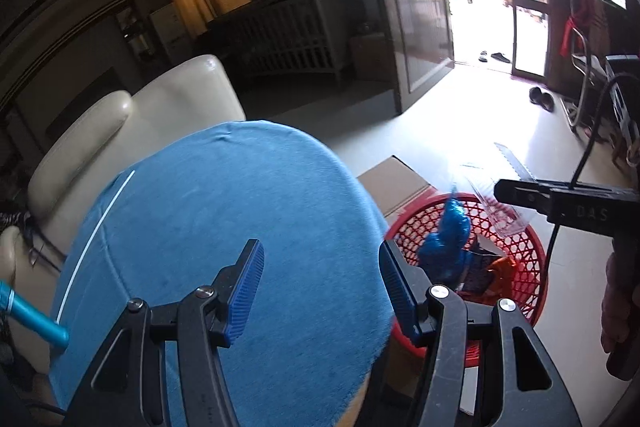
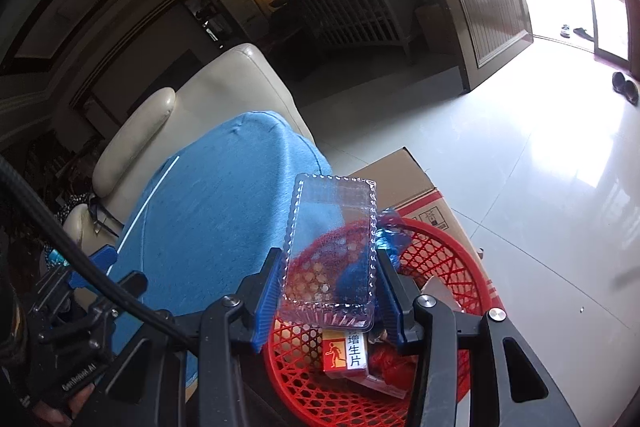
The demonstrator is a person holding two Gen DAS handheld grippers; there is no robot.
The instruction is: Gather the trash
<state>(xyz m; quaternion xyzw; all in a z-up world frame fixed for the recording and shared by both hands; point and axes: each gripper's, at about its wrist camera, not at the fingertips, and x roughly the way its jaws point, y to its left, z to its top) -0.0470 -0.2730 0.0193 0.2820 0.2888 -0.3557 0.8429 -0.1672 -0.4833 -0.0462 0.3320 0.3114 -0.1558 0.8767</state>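
Right now my right gripper [image 2: 326, 293] has its fingers [image 2: 267, 301] closed on a clear plastic tray [image 2: 330, 251], clamped across its short sides so its long axis runs straight ahead from the camera. Directly beneath and just beyond it sits the red basket [image 2: 440, 259], already holding a printed box [image 2: 346, 353] and a crumpled blue wrapper [image 1: 448, 239]; as I judge it, the tray hangs over the near rim, so release should drop it inside. My left gripper [image 1: 320, 291] hovers with fingers [image 1: 246, 291] spread wide and empty above the blue-covered bench [image 1: 220, 207], whose edge nearly touches the basket on that side. On the bench, a thin white strip [image 1: 96, 239] lies well left of the left fingers, seemingly the last piece to collect. Behind the basket stands a cardboard box [image 2: 404, 179], then the cream sofa [image 2: 224, 87] and bare floor [image 2: 540, 187]. Nothing blocks the drop.
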